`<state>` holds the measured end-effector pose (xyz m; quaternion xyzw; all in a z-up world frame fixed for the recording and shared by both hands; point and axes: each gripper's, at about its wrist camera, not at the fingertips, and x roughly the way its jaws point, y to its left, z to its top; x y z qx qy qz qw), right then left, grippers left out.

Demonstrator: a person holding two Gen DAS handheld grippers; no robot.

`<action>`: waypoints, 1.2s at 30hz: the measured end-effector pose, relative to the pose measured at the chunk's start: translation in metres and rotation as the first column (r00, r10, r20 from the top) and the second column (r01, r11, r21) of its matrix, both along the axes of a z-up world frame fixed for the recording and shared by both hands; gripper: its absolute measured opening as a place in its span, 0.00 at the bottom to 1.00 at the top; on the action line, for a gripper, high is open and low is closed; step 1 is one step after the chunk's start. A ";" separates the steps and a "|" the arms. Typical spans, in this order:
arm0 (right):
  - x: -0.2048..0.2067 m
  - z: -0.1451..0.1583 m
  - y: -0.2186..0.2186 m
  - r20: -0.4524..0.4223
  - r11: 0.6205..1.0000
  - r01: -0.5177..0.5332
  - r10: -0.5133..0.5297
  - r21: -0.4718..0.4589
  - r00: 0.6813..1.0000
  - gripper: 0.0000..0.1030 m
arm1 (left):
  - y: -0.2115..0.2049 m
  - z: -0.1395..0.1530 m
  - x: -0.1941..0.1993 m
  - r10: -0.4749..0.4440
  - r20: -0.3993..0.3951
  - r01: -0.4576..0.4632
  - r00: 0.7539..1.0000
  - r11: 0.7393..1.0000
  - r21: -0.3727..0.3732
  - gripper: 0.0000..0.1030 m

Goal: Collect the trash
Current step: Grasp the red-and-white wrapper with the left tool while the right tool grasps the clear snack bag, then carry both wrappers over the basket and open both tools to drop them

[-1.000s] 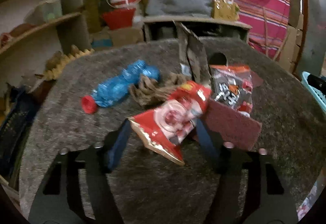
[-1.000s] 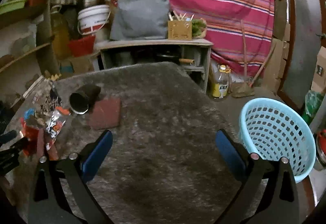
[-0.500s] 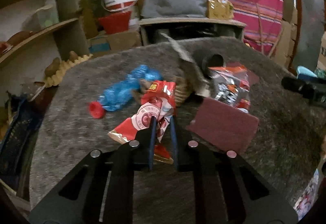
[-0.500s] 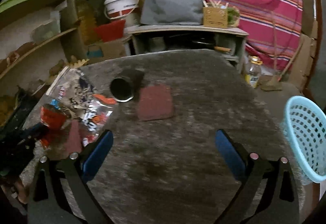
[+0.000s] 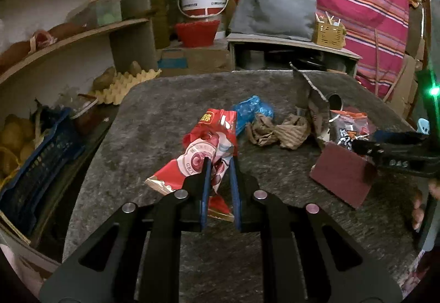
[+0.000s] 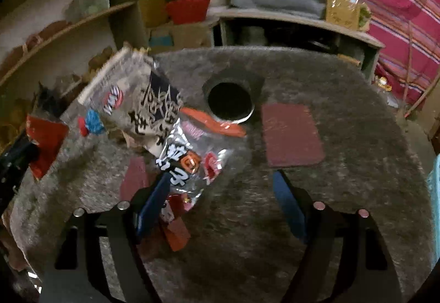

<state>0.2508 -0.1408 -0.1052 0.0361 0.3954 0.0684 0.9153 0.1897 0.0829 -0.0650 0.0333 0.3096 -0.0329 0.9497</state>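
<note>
My left gripper [image 5: 219, 162] is shut on a red and white snack wrapper [image 5: 205, 150] and holds it above the grey felt table [image 5: 154, 115]. Behind it lie a crushed blue bottle [image 5: 251, 110], crumpled brown paper [image 5: 277, 131] and a silver, black and orange snack bag [image 5: 348, 128]. My right gripper [image 6: 222, 184] is open over the table, its left finger next to that silver snack bag [image 6: 187, 157]. The right gripper also shows at the right edge of the left wrist view [image 5: 396, 154]. The red wrapper shows at the left of the right wrist view [image 6: 45, 144].
A dark cylinder [image 6: 229, 100] lies on its side at the back. Maroon pads [image 6: 291, 135] [image 5: 341, 180] lie on the table. A larger clear printed bag [image 6: 132, 93] lies left. Shelves [image 5: 74, 38] and a blue crate [image 5: 35, 165] stand left. A basket edge [image 6: 437, 179] shows far right.
My left gripper closed on the red wrapper and lifted it. My right gripper swung left from the basket side to the pile and now sits by the silver bag.
</note>
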 end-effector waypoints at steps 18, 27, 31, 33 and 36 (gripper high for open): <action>-0.048 0.033 -0.081 0.171 0.994 0.098 -0.105 0.052 0.980 0.04 | -0.040 0.018 -0.005 -0.034 0.049 0.035 0.998 0.999 -0.021 0.12; -0.100 0.047 -0.182 0.226 0.970 0.239 -0.244 0.050 0.943 0.04 | -0.115 0.033 -0.007 -0.141 0.084 0.142 0.986 0.990 -0.008 0.12; -0.118 0.049 -0.223 0.232 0.954 0.292 -0.300 0.070 0.925 0.04 | -0.151 0.036 -0.004 -0.182 0.093 0.183 0.979 0.983 -0.009 0.12; -0.127 0.049 -0.245 0.234 0.946 0.318 -0.324 0.063 0.917 0.04 | -0.173 0.035 -0.001 -0.209 0.087 0.211 0.974 0.977 -0.020 0.12; -0.139 0.047 -0.272 0.237 0.933 0.355 -0.358 0.056 0.903 0.04 | -0.212 0.034 0.000 -0.262 0.083 0.265 0.961 0.964 -0.025 0.12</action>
